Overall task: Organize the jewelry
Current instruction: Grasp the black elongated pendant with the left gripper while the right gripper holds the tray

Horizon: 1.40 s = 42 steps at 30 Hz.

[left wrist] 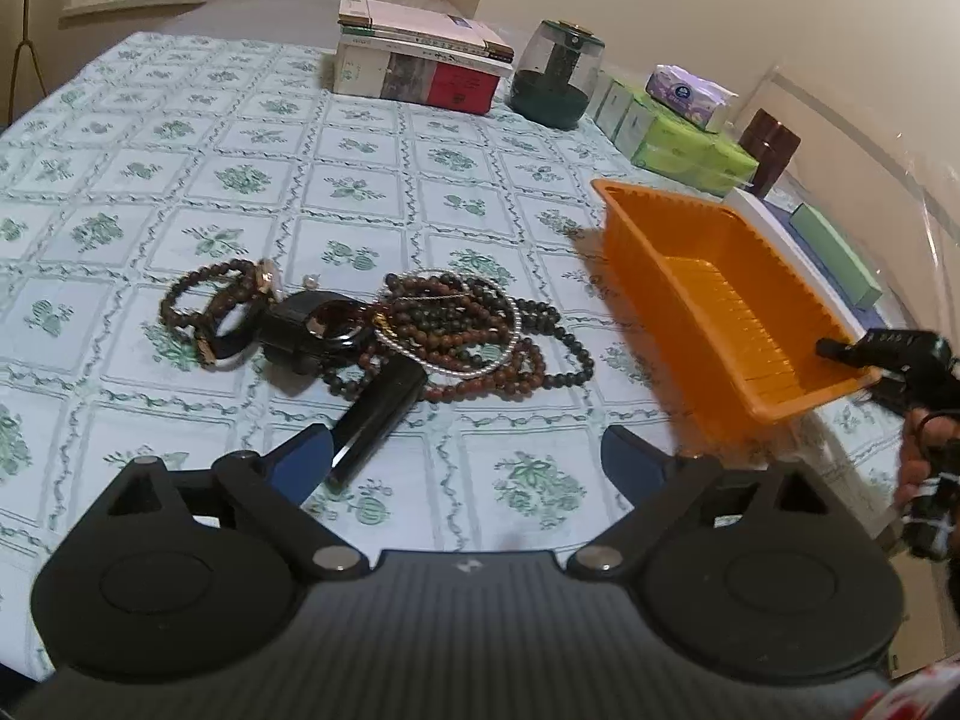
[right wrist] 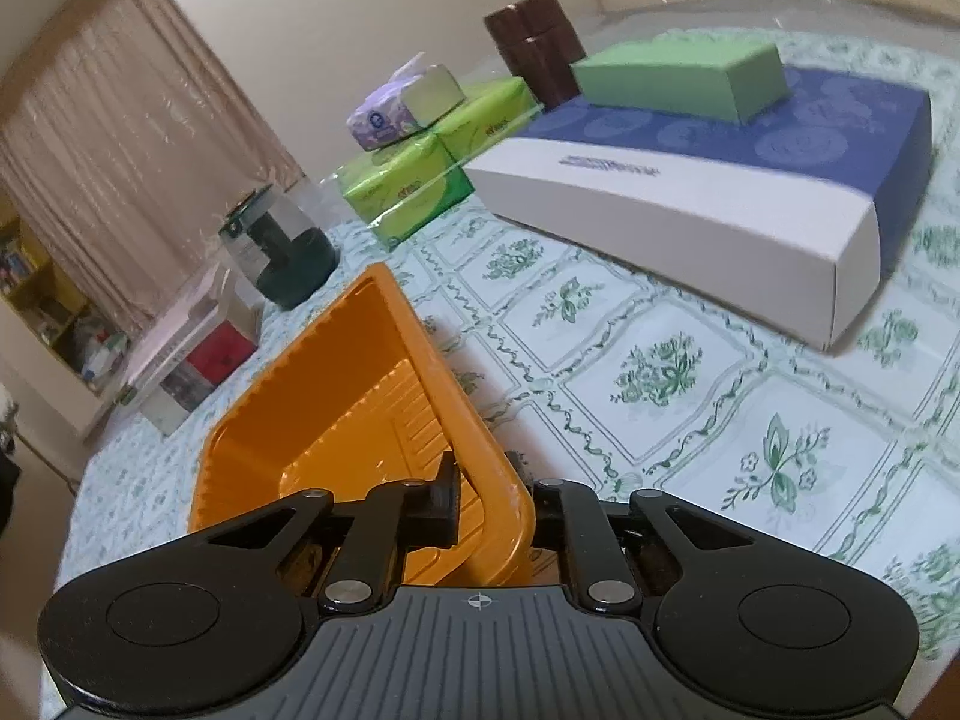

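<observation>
Jewelry (left wrist: 384, 330) lies in a tangled heap in the middle of the table (left wrist: 180, 180): round wooden beads, brown and dark, and a thin pearly ring. A smooth black stick (left wrist: 375, 420) points from it toward my left tongs (left wrist: 468, 462), which are spread wide. My right tongs (right wrist: 486, 498) pinch the near rim of the ribbed orange plastic tray (right wrist: 360, 408), its long side running away from me.

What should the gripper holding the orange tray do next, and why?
Probably drag the orange tray closer to the jewelry pile. The right gripper is shut on the tray's near wall, one finger inside and one outside. The tray looks empty and sits apart from the beads on the tablecloth. The left gripper is open near the pile, holding nothing.
</observation>
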Motion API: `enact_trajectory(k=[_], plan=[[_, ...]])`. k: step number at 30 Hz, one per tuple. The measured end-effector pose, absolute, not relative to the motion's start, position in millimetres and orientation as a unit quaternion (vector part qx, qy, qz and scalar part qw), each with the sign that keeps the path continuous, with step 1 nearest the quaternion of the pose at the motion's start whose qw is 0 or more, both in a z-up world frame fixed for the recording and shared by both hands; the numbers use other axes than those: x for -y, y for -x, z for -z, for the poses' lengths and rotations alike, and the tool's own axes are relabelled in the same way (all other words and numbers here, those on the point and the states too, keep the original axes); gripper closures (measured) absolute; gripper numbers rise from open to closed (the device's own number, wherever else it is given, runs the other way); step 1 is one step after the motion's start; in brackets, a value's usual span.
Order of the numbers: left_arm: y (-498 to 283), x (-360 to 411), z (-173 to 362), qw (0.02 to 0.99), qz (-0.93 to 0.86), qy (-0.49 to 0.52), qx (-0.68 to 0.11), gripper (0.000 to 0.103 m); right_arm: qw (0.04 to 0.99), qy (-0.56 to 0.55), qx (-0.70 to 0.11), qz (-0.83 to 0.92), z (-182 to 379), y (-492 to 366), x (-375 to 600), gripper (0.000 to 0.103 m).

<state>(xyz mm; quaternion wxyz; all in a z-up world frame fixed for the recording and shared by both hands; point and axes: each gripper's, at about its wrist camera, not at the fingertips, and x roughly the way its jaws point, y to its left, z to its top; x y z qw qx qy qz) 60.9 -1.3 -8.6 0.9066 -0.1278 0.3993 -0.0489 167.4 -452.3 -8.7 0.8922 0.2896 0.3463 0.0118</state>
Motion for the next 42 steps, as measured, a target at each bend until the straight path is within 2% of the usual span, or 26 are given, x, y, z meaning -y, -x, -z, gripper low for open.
enact_trajectory(k=[5,11,27,34,36,40,42], plan=[[-57.0,-6.3,10.1,0.911,0.037,0.101,-0.397,0.008,0.927,-0.155,-0.341,-0.022,-22.3,-164.5,420.8,0.097],[-51.2,-18.6,13.4,0.913,0.031,0.095,-0.394,0.008,0.944,-0.011,-0.328,-0.028,-45.7,-157.2,379.6,0.098],[-49.6,-50.9,27.8,0.919,0.026,0.046,-0.391,0.011,0.923,0.211,-0.321,-0.033,-54.0,-135.3,320.5,0.099],[-62.3,-38.5,33.4,0.92,0.074,-0.015,-0.384,0.024,0.914,0.25,-0.319,-0.029,-52.3,-132.1,307.6,0.099],[-68.4,-30.8,38.0,0.918,0.089,-0.039,-0.385,0.035,0.913,0.252,-0.319,-0.029,-52.7,-131.8,306.8,0.099],[-81.4,-15.7,52.7,0.905,0.111,-0.085,-0.401,0.068,0.911,0.261,-0.317,-0.028,-53.2,-131.4,302.9,0.099],[-86.3,-11.2,58.2,0.901,0.12,-0.094,-0.406,0.07,0.911,0.263,-0.318,-0.028,-53.2,-131.2,301.6,0.099]])
